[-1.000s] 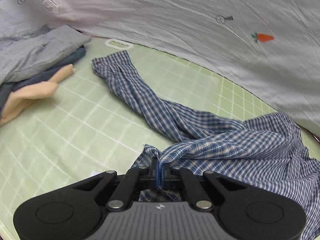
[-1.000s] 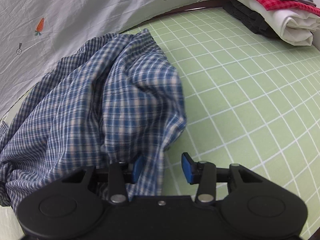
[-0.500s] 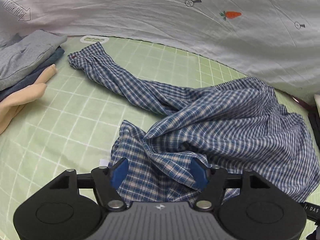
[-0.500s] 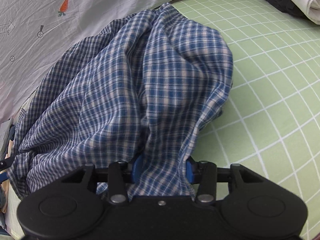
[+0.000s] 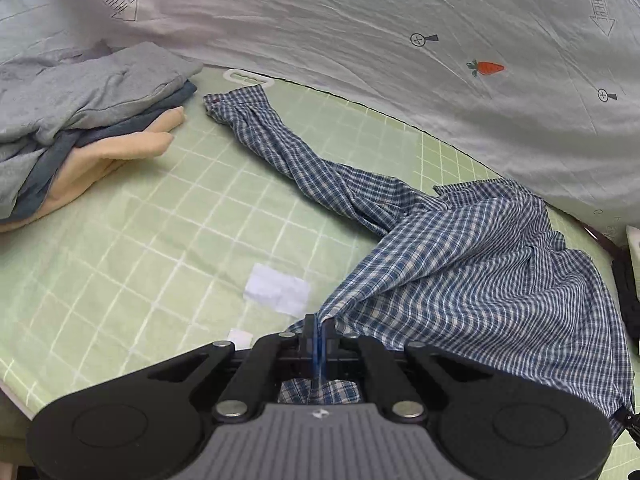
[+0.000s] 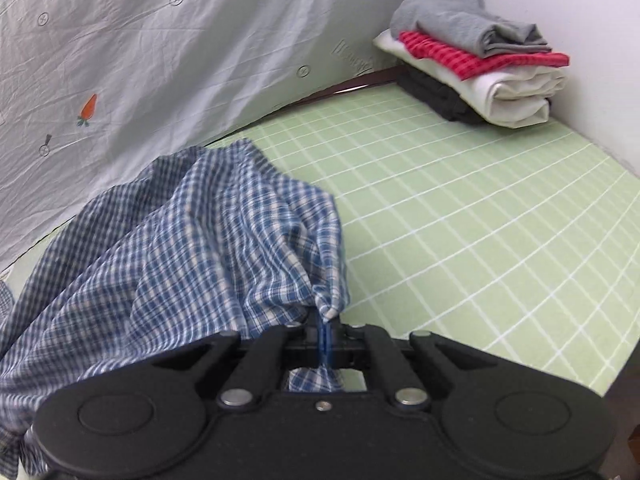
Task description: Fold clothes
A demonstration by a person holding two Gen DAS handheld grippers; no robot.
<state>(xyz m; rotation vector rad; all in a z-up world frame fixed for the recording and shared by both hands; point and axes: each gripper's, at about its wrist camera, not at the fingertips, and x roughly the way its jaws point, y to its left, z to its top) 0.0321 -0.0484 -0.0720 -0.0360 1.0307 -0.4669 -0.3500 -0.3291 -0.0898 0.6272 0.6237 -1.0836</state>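
Note:
A blue and white checked shirt (image 5: 460, 264) lies crumpled on the green grid mat (image 5: 160, 216), one sleeve stretched toward the far left. My left gripper (image 5: 320, 330) is shut on a pinch of the shirt's near edge and pulls the cloth taut. In the right wrist view the same shirt (image 6: 192, 248) is bunched to the left. My right gripper (image 6: 325, 330) is shut on a fold of its edge, lifted off the mat (image 6: 460, 208).
A loose pile of grey, blue and peach clothes (image 5: 80, 120) lies at the far left. A folded stack of grey, red, white and black clothes (image 6: 476, 68) stands in the far right corner. A white printed sheet (image 5: 360, 40) hangs behind. White paper scraps (image 5: 278, 288) lie on the mat.
Half a second ago my left gripper was open over the shirt; it is now shut on the edge. My right gripper closed on its fold and has lifted and pulled it.

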